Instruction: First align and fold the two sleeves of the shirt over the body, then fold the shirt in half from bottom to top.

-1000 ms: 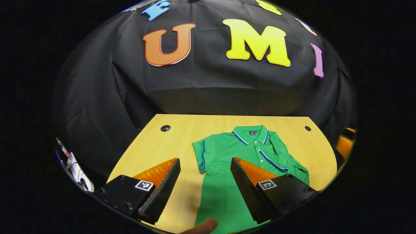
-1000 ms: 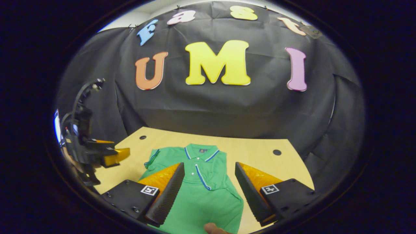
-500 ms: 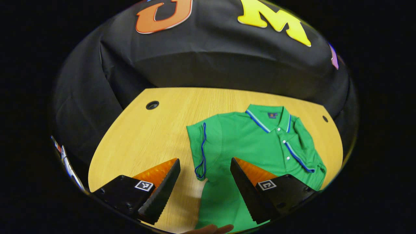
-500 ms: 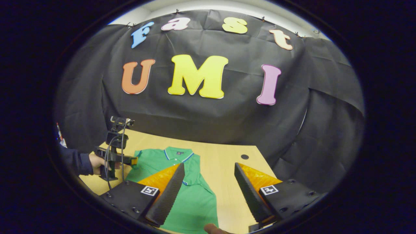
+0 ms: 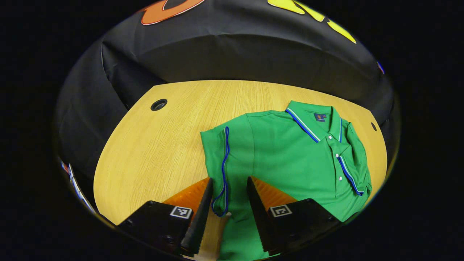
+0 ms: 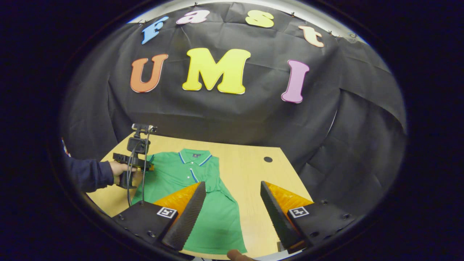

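A green polo shirt (image 5: 290, 156) with blue trim lies flat on the wooden table (image 5: 159, 145), collar at the far side. Its right sleeve (image 5: 357, 152) lies folded in over the chest. The left sleeve (image 5: 217, 156) still spreads out to the side. My left gripper (image 5: 229, 179) is low over that sleeve, open but narrowed, with the blue-edged cuff between its fingers. In the right gripper view the shirt (image 6: 217, 217) lies ahead to the left. My right gripper (image 6: 232, 183) hangs wide open above its right hem, holding nothing. There a hand (image 6: 117, 168) holds the left gripper (image 6: 146, 167) at the sleeve.
Two round cable holes (image 5: 158, 104) (image 6: 268, 159) sit near the table's far corners. Bare wood stretches left of the shirt. The black cloth wall rises right behind the table. A fingertip (image 6: 235, 255) shows at the bottom edge of the right gripper view.
My left gripper dropped toward the left sleeve and its fingers narrowed around the cuff. The right gripper drew back and to the right, staying wide open.
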Motion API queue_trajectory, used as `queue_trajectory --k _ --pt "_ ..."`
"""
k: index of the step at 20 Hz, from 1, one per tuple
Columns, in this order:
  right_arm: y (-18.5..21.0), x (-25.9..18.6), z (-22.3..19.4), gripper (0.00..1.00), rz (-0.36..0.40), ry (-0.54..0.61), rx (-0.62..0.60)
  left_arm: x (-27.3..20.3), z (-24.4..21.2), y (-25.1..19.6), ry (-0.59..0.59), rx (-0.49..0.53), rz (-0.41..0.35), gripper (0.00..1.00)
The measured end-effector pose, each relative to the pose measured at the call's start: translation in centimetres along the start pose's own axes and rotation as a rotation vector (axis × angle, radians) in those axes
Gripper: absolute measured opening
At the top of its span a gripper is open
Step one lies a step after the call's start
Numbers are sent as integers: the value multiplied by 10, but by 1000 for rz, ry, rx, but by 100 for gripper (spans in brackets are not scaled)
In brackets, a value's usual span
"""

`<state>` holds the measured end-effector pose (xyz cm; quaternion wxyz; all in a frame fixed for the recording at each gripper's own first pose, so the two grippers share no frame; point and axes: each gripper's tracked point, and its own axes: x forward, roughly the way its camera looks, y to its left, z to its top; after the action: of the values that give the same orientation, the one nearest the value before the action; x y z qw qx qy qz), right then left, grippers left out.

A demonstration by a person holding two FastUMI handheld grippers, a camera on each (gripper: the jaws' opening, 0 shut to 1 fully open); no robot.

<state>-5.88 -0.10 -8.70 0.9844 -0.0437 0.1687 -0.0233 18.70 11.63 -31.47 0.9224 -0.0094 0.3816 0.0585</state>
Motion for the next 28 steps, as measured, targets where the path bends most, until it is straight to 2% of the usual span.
queue_trajectory --k 2,3,6,10,14,18,23,28 --pt "5 -1 -1 95 6 2 -10 4 -1 5 14 13 19 62" --pt "7 1 -2 94 10 5 -12 4 -2 5 21 20 22 55" --pt "12 1 -5 95 16 15 -13 4 -3 5 35 35 21 25" --pt "15 5 -9 95 23 28 -19 4 -3 1 47 62 -8 10" --pt "15 7 -12 95 30 34 -14 -1 -1 6 48 92 -13 4" --pt "11 8 -17 96 29 42 17 -15 16 4 -4 130 -1 4" --pt "8 8 -23 97 23 53 42 -31 28 -24 -52 213 -30 4" --pt "3 1 -31 96 12 60 53 -36 11 -56 -40 301 -61 4"
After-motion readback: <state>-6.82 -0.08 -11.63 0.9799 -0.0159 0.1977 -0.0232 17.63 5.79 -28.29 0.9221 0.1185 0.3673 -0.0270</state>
